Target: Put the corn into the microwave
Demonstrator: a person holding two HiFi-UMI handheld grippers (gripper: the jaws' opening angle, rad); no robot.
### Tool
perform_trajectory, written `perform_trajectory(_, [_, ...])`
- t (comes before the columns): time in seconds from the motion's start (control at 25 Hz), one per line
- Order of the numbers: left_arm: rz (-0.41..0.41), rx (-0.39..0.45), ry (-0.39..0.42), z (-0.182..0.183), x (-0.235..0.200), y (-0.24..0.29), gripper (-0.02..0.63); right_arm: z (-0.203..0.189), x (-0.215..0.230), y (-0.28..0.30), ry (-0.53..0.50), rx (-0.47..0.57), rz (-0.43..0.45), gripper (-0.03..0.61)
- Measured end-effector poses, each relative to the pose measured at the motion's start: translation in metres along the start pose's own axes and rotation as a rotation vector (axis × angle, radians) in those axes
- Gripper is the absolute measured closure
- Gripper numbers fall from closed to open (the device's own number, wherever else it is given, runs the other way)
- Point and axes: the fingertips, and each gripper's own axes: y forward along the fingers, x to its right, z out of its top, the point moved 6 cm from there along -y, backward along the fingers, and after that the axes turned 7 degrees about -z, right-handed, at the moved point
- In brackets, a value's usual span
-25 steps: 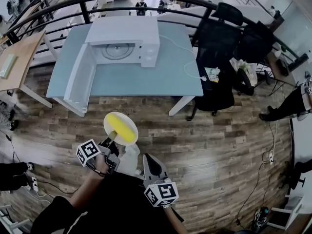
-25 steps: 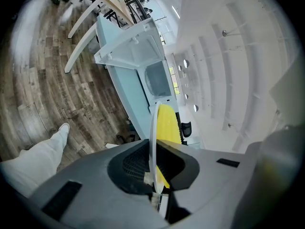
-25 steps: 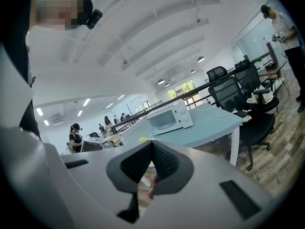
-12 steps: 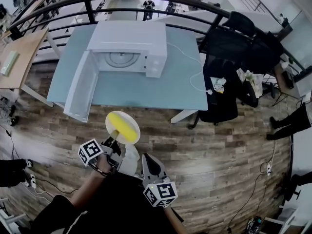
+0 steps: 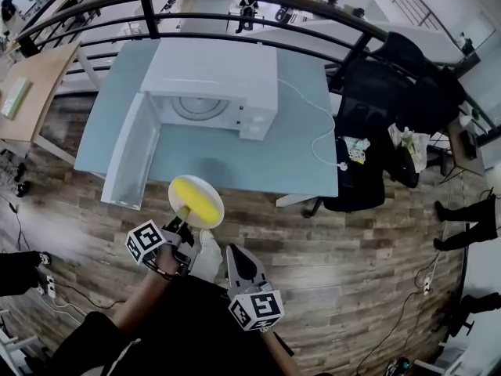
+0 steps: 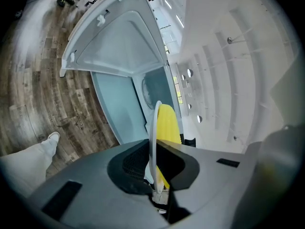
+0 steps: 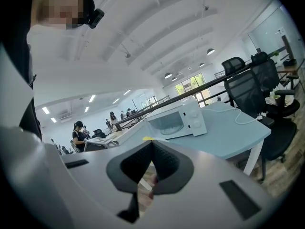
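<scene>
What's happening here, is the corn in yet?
Not yet. The person's left gripper has its fingers clamped on the rim of a plate carrying the corn, held over the floor just short of the table. The microwave sits on the table with its door swung open, and nothing shows on its turntable. The right gripper is shut and empty.
</scene>
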Motion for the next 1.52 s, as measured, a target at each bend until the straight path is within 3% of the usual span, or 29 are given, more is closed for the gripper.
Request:
perform_trajectory(0.84, [0.008, 0.111, -0.02, 0.075, -0.01, 0.096, 0.588, 0.035, 0.001, 0.117, -0.029, -0.038, 0.109, 0.569])
perform_trajectory(1.52, [0.022, 0.178, -0.057, 0.111, -0.021, 0.136, 0.588, 0.039, -0.011, 0.156, -0.04, -0.091, 0.161, 0.569])
